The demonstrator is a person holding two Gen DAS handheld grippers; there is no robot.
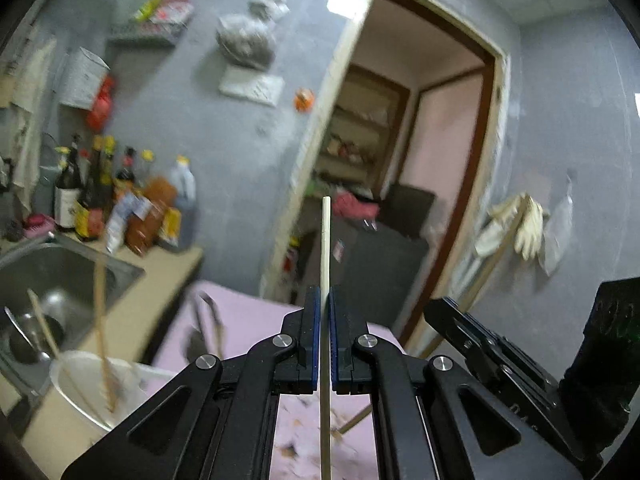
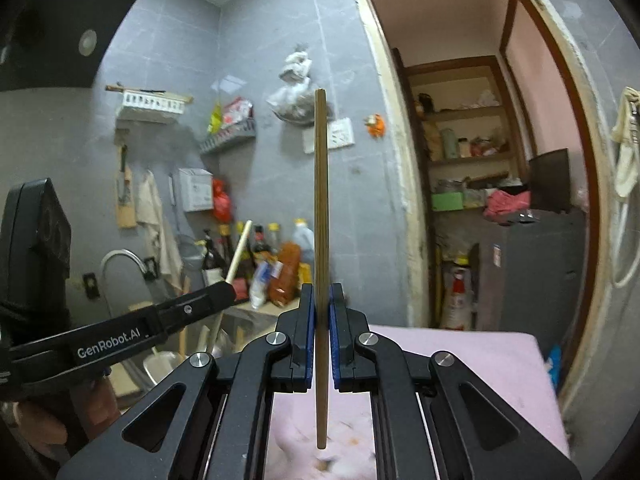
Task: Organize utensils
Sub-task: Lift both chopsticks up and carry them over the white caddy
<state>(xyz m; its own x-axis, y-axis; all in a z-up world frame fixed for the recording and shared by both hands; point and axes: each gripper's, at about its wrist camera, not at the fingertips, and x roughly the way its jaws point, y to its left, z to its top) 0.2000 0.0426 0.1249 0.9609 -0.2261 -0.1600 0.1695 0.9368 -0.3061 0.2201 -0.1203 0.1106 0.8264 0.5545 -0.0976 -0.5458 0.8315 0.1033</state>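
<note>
A grey tiled wall (image 2: 168, 128) fills the background of both wrist views, with an open doorway (image 2: 480, 160) at about 2 o'clock leading to shelves. Below the grippers lies a pink cloth-covered surface (image 2: 460, 360), and in the left wrist view a counter (image 1: 160, 280) runs off toward 9 o'clock, carrying a steel sink (image 1: 60, 272) and a cluster of bottles (image 1: 120, 200) behind it. A white container (image 1: 80, 384) at 8 o'clock holds several wooden chopsticks, blurred. The left gripper (image 1: 324, 340) has its jaws clenched on a pale chopstick (image 1: 326, 248), which stands upright between the blue pads and passes down below them. The right gripper (image 2: 322, 340) likewise grasps a darker brown chopstick (image 2: 320, 184), upright, its lower tip hanging just above the pink surface. Each gripper shows at the edge of the other's view.
</note>
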